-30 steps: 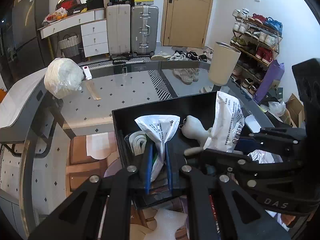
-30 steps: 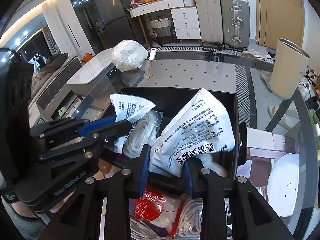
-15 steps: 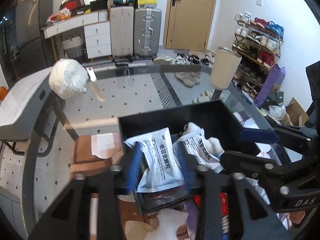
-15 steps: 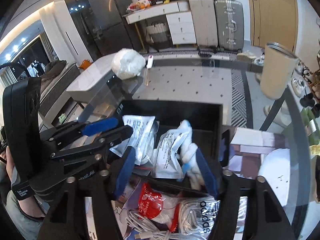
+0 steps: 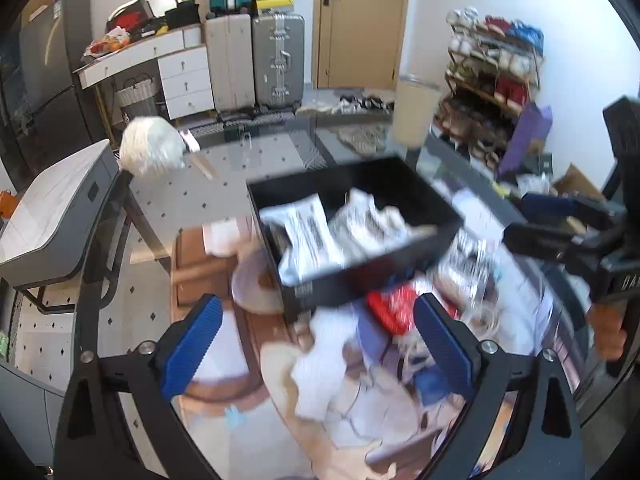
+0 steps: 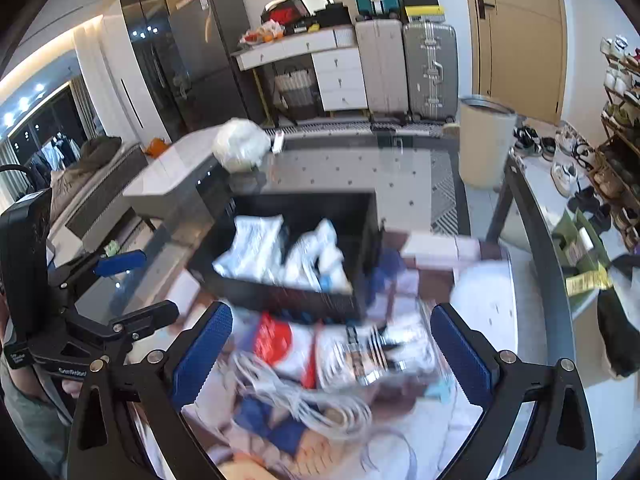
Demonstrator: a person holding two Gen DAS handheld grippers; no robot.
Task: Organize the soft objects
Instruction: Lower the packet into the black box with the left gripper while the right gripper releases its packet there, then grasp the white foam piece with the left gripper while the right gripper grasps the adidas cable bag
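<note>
A black box (image 5: 400,276) stands on the glass table with two white printed packets (image 5: 308,236) lying inside, free of both grippers. My left gripper (image 5: 316,312) hangs in front of the box, its jaws opening wide, with nothing pressed between the blue pads. In the right wrist view the same box (image 6: 280,292) and packets (image 6: 252,248) lie beyond my right gripper (image 6: 331,316), whose jaws are opening too and grip nothing. Under it lies a blurred heap: a red packet (image 6: 274,338), a coiled white cable (image 6: 320,404) and a clear striped pack (image 6: 372,356).
A white bagged bundle (image 5: 150,152) sits at the table's far left corner. A beige bin (image 6: 484,140) stands past the far right edge. The left gripper (image 6: 144,286) shows at the left of the right wrist view. Suitcases, drawers and a shoe rack line the room.
Both grippers went from shut on a white packet over the box to wide open. The packets dropped into the box, and both grippers drew back and up.
</note>
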